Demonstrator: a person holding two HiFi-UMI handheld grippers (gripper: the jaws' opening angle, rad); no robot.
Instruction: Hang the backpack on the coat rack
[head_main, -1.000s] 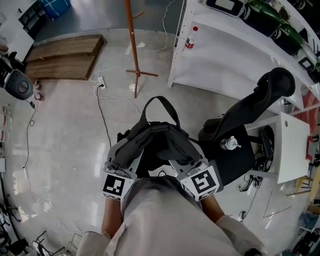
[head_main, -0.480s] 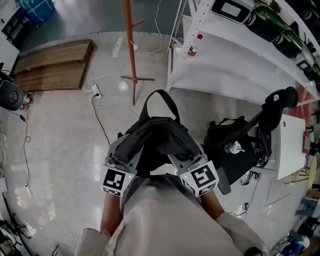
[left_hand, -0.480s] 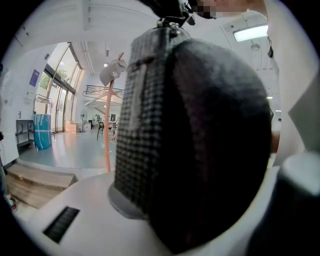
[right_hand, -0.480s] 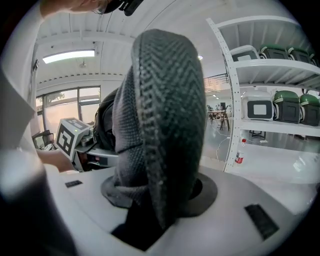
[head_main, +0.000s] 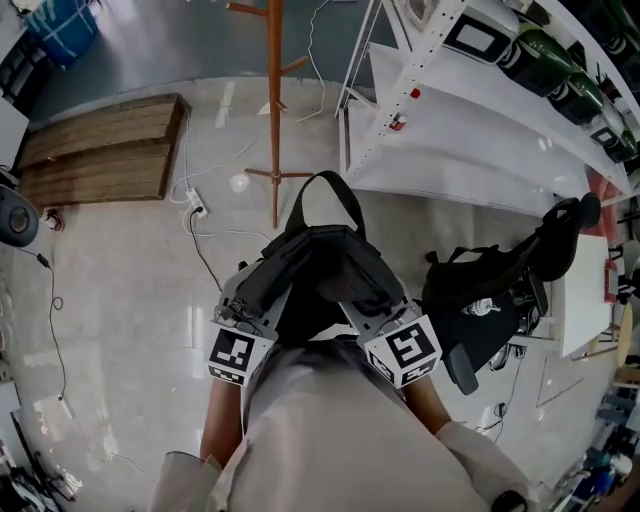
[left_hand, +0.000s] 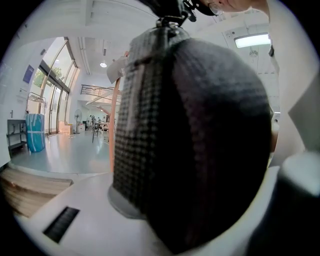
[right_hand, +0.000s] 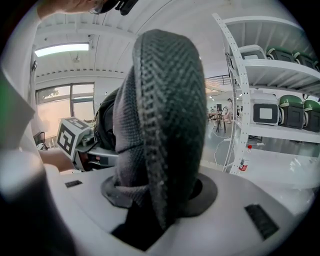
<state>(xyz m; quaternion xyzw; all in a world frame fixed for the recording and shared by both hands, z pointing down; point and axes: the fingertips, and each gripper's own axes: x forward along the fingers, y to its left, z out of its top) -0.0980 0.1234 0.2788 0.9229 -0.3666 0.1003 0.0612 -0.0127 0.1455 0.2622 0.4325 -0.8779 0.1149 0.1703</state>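
Now | left gripper (head_main: 254, 296) jaws clamped on backpack (head_main: 318, 262) strap | right gripper (head_main: 362, 308) jaws clamped on other strap | coat rack (head_main: 274, 100) stands ahead, apart from backpack

I read no words or numbers; the left marker cube (head_main: 232, 357) and the right marker cube (head_main: 405, 352) carry only square patterns.

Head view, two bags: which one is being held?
The grey backpack in the middle, gripped by the left gripper and right gripper; the black bag at right rests on the chair, untouched.
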